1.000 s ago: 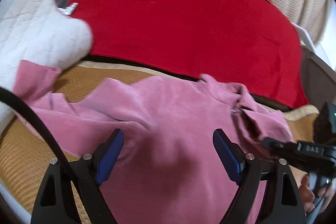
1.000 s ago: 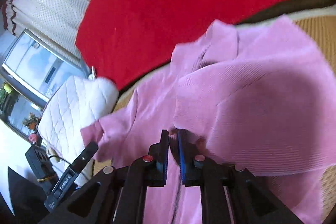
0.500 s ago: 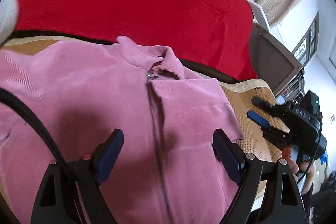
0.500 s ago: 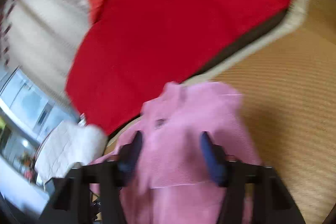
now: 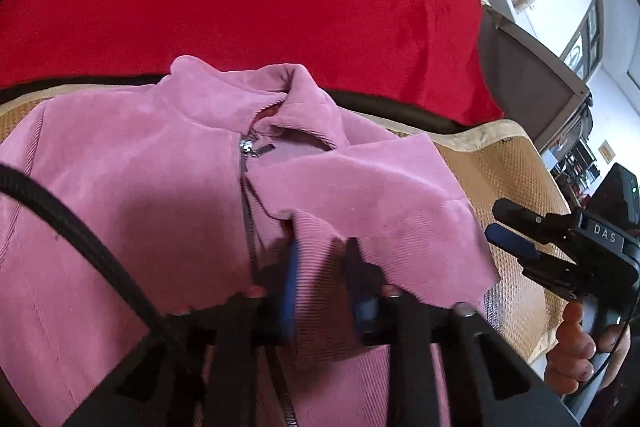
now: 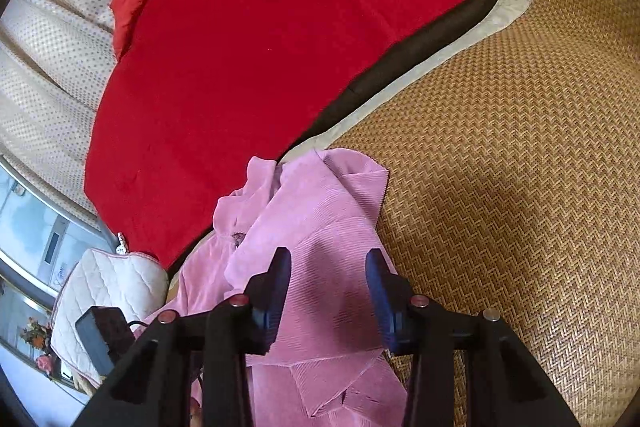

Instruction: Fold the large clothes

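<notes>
A pink corduroy zip jacket (image 5: 132, 195) lies on a woven straw mat (image 5: 508, 179), collar toward the red blanket. Its right sleeve (image 5: 380, 195) is folded across the chest. My left gripper (image 5: 320, 267) is closing on the cuff end of that sleeve; the fingers are blurred with ribbed fabric between them. My right gripper (image 6: 326, 291) is open and empty just above the folded jacket (image 6: 316, 239). The right gripper also shows in the left wrist view (image 5: 516, 235), over the mat beside the jacket.
A red blanket (image 6: 260, 27) covers the bed beyond the mat (image 6: 520, 147). A white quilted cushion (image 6: 104, 287) lies at the left. Cream dotted curtains (image 6: 48, 27) hang behind. A dark grey chair (image 5: 528, 67) stands at the right.
My right gripper let go of the sleeve after laying it across the chest, and pulled back open. My left gripper swung right over the jacket and narrowed from wide open onto the sleeve's cuff.
</notes>
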Demonstrator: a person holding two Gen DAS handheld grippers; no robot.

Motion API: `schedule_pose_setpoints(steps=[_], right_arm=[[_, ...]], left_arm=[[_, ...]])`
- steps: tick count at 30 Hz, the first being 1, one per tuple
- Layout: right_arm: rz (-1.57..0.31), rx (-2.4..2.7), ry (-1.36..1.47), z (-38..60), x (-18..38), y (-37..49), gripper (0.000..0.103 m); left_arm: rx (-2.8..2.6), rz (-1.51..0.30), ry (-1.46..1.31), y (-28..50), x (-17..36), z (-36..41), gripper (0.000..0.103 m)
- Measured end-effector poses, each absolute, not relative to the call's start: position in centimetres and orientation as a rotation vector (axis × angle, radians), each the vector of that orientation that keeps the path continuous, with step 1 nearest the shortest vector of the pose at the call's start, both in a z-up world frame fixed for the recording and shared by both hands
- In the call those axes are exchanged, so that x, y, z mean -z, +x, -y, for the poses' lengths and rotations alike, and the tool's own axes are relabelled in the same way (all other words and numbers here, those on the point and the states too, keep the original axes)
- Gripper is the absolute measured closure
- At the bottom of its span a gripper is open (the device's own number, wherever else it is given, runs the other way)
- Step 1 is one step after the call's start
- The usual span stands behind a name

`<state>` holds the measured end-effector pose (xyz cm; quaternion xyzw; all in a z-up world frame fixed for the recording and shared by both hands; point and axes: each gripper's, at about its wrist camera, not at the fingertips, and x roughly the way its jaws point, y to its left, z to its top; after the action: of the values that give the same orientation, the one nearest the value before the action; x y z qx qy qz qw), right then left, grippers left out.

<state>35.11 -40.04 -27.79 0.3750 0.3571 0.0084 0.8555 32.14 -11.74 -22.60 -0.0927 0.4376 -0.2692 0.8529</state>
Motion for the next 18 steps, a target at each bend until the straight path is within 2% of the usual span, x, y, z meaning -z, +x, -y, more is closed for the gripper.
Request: schedule_pose_setpoints(steps=[1, 4, 9, 13, 18], right_arm=[[-0.751, -0.016, 0.79, 40.1, 27.8, 35.2, 0.06], [-0.746, -0.004, 0.795, 40.3, 27.8, 35.4, 0.06], [-0.712, 0.007, 0.772, 40.4, 26.9, 34.9, 0.06], [-0.68, -0.006, 0.743, 39.9, 26.1, 34.3, 0.06], [-0.658, -0.035, 0.692, 38.0, 25.4, 34.5, 0.06]], left_arm=[[0.566, -0.91, -0.201, 32.1, 22.4, 11.5, 0.095], [0.575, -0.85, -0.212, 31.7, 21.1, 11.0, 0.098], [0.598, -0.699, -0.215, 29.6, 16.8, 8.9, 0.098], [0.533, -0.591, -0.2, 27.9, 13.8, 4.3, 0.098], [0.275, -0.61, -0.106, 28.3, 14.5, -1.5, 0.098]])
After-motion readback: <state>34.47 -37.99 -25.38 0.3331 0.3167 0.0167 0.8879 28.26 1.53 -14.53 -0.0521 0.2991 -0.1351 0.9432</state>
